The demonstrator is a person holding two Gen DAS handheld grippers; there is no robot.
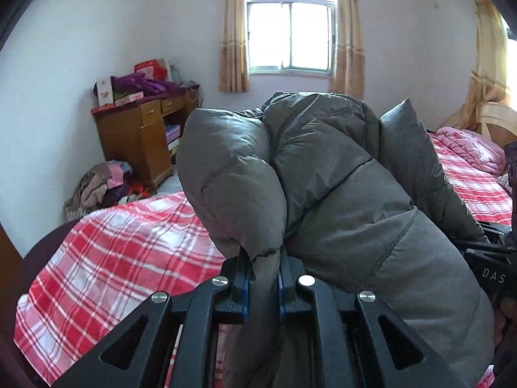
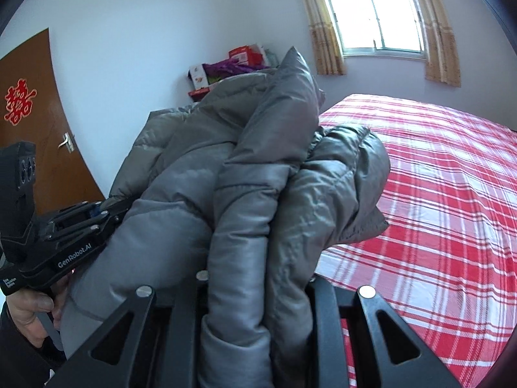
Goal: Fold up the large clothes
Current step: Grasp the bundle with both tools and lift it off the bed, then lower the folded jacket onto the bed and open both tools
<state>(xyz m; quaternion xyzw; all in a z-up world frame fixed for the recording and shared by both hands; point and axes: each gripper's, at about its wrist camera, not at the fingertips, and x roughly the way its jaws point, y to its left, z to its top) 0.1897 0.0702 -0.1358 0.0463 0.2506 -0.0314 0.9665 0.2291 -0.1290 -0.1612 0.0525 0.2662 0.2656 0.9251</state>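
- Across the lower part of both wrist views spreads the bed (image 2: 436,174), its red-and-white plaid sheet bare and flat; I judge it is the surface meant to take the garment, since nothing else here is broad enough for a large fold.
- Above the bed, and not lying on it, hangs the grey puffer jacket (image 1: 339,194). It is bunched into thick quilted rolls between the two tools, near the bed's near edge, with one pointed corner sticking up towards the window (image 1: 290,35). Held by two points like this, its weight can hang and its length can be drawn out before it is laid down.
- At the bottom of the left wrist view the left gripper (image 1: 264,278) is clamped on a fold of the jacket: a narrow tuck of grey fabric is squeezed between the blue pads, and the jaws stand nearly together.
- The right gripper (image 2: 258,294) is also closed on the jacket, but around a much fatter roll, so its fingers are buried under the padding and cannot be seen directly.
- A hand (image 2: 29,313) holds the left tool's handle at the left edge of the right wrist view.
- Beyond the bed's far left corner stands a cluttered wooden desk (image 1: 139,135), with a heap of clothes (image 1: 100,187) on the floor beside it, both well apart from the work.
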